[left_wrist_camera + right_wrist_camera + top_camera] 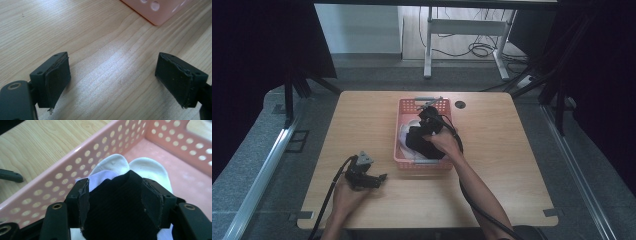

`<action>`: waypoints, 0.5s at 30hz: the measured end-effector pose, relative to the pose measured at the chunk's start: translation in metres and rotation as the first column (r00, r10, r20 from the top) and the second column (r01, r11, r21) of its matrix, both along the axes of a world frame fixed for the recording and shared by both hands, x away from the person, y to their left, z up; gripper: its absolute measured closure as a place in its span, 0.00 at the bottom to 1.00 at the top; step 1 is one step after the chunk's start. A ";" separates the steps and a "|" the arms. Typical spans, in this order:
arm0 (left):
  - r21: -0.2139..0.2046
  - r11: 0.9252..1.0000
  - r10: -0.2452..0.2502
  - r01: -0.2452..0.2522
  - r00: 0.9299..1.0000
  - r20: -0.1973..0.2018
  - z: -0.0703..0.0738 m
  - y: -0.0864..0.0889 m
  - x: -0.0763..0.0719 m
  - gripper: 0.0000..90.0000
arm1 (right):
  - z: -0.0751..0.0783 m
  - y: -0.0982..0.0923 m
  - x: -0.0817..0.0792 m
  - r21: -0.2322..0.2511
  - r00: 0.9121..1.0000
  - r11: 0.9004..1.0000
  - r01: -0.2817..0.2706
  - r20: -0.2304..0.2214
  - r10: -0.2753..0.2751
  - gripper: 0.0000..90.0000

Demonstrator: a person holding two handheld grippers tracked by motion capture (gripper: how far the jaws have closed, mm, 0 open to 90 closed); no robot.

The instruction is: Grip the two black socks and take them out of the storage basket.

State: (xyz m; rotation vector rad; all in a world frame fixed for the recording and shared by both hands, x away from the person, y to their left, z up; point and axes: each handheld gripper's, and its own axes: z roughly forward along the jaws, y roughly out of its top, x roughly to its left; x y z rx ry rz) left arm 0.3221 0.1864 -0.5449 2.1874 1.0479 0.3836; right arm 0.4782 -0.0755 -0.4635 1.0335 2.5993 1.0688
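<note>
Dark curtains flank a grey floor where a pale wooden surface point(362, 115) stands, with a white-legged desk frame point(464, 40) and loose cables behind it. Towards the far middle of the surface sits a pink perforated basket point(404, 107), its long sides running away from the person. Inside it lie white socks point(147, 168), their rounded toes side by side near the basket's wall, and on top of them a black sock point(120, 205), bunched up.

From the lower edge of the high view the person's right forearm reaches into the basket. The right tongs point(120, 207) point down into it, and their jaws stand on either side of the black sock, pads pressed against the fabric, which bulges up between them; they are clamped on it. A white layer shows just under the black fabric at both sides.

Near the front left of the surface, well apart from the basket, the left tongs point(364, 175) rest low in the person's left hand. Their jaws stand wide apart over bare wood, and a corner of the basket shows beyond them.
</note>
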 end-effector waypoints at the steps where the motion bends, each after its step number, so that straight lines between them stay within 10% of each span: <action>1: 0.000 1.000 -0.001 0.001 1.000 -0.001 0.000 0.000 0.000 0.14 | -0.005 0.003 0.003 -0.006 1.000 1.000 0.006 -0.012 -0.006 0.45; 11: 0.001 1.000 -0.001 0.001 1.000 0.000 0.000 0.000 0.000 0.14 | -0.026 0.013 0.012 -0.106 0.998 0.994 0.017 -0.061 -0.024 0.50; 15: 0.001 1.000 0.000 0.000 1.000 -0.001 0.000 0.000 0.000 0.14 | -0.032 0.013 0.012 -0.145 0.997 0.989 0.030 -0.066 -0.040 0.82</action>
